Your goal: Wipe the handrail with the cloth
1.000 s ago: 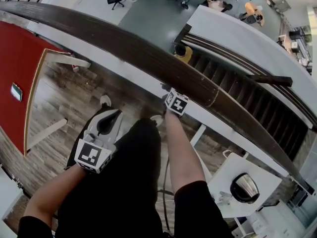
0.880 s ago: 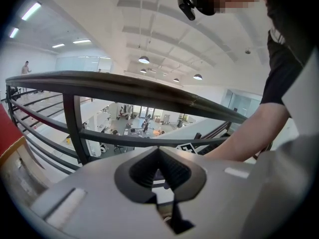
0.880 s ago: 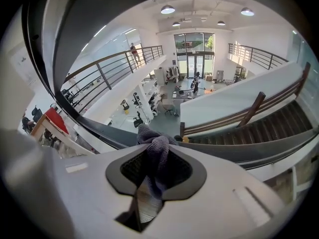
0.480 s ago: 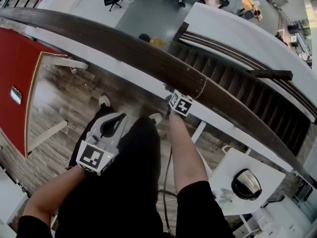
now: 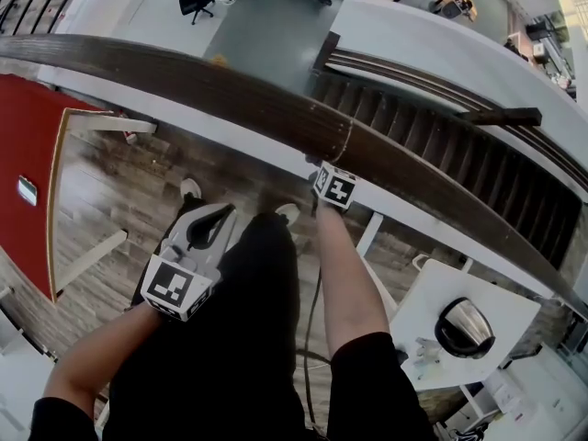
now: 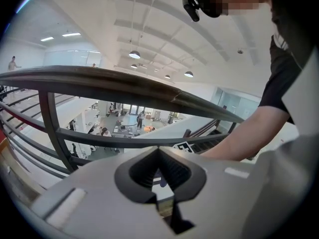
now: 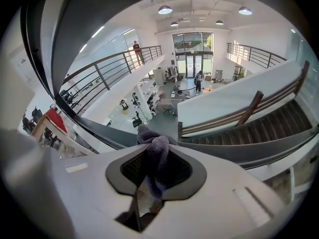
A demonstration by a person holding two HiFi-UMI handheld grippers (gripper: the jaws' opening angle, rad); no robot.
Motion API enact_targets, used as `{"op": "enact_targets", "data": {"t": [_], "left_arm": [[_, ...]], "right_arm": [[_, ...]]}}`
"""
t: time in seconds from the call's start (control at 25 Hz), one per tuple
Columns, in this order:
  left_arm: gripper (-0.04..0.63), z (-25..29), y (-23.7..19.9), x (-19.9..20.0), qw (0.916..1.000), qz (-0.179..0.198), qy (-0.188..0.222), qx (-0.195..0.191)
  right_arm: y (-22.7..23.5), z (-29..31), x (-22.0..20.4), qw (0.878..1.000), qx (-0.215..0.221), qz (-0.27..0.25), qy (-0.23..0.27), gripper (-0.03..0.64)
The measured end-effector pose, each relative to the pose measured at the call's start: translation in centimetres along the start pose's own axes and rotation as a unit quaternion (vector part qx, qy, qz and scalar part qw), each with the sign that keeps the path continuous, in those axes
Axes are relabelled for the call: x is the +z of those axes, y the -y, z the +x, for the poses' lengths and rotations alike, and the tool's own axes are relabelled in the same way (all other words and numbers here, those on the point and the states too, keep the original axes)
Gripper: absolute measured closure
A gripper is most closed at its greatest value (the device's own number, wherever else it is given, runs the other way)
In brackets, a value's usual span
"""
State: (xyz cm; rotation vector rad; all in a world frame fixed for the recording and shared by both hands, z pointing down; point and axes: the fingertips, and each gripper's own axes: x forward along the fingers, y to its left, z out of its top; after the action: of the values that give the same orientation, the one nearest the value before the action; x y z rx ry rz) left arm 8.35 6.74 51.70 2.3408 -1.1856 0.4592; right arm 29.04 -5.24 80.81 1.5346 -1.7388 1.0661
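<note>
Right claw [image 5: 320, 168] clamped on the grey cloth [image 7: 155, 151], up against the handrail [image 5: 230, 85].
In the last second it slid toward 3 o'clock, reaching the rail's seam, so the wipe looks mid-pass. Left claw [image 5: 213, 214] hangs idle at 7 o'clock, jaws together, nothing held. Dark wooden rail; staircase [image 5: 441, 163] and open atrium beyond.

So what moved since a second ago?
The right tool slid to the right along the handrail, ending up close to the pale joint line on it. It holds the cloth between its jaws. The left tool stayed low by the person's body, shut with nothing in it.
</note>
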Motion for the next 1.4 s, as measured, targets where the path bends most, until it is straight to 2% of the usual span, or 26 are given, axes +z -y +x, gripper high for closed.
{"op": "enact_targets", "data": {"t": [0.52, 0.76, 0.88, 1.04, 1.16, 1.28, 1.4], "left_arm": [[0.597, 1.8, 2.4, -1.8, 0.9998, -0.012, -0.015, -0.01], [0.597, 1.8, 2.7, -1.9, 0.9995, -0.008, -0.024, -0.02], [0.597, 1.6, 2.3, -1.8, 0.9994, -0.003, -0.027, -0.023], [0.597, 1.3, 1.1, -1.2, 0.9993, -0.01, -0.024, -0.028], [0.597, 1.0, 0.2, -0.1, 0.9992, -0.017, -0.016, -0.033], [0.597, 0.5, -0.7, 2.1, 0.9987, -0.014, 0.006, -0.049], [0.597, -0.1, -2.2, 4.3, 0.9972, -0.016, 0.035, -0.064]], "right_arm": [[4.1, -1.6, -0.6, 1.0, -0.009, -0.029, 0.001, 0.549], [6.2, -2.5, -0.8, 0.999, -0.025, -0.023, 0.003, 0.548], [6.8, -3.2, -0.8, 1.0, -0.027, 0.001, 0.008, 0.549], [5.6, -5.5, -0.5, 0.999, -0.01, 0.023, 0.043, 0.554], [3.8, -9.2, 0.5, 0.996, -0.014, 0.032, 0.088, 0.554], [1.8, -14.4, 2.2, 0.987, -0.026, 0.063, 0.142, 0.554], [0.0, -20.4, 4.4, 0.973, -0.039, 0.1, 0.203, 0.554]]}}
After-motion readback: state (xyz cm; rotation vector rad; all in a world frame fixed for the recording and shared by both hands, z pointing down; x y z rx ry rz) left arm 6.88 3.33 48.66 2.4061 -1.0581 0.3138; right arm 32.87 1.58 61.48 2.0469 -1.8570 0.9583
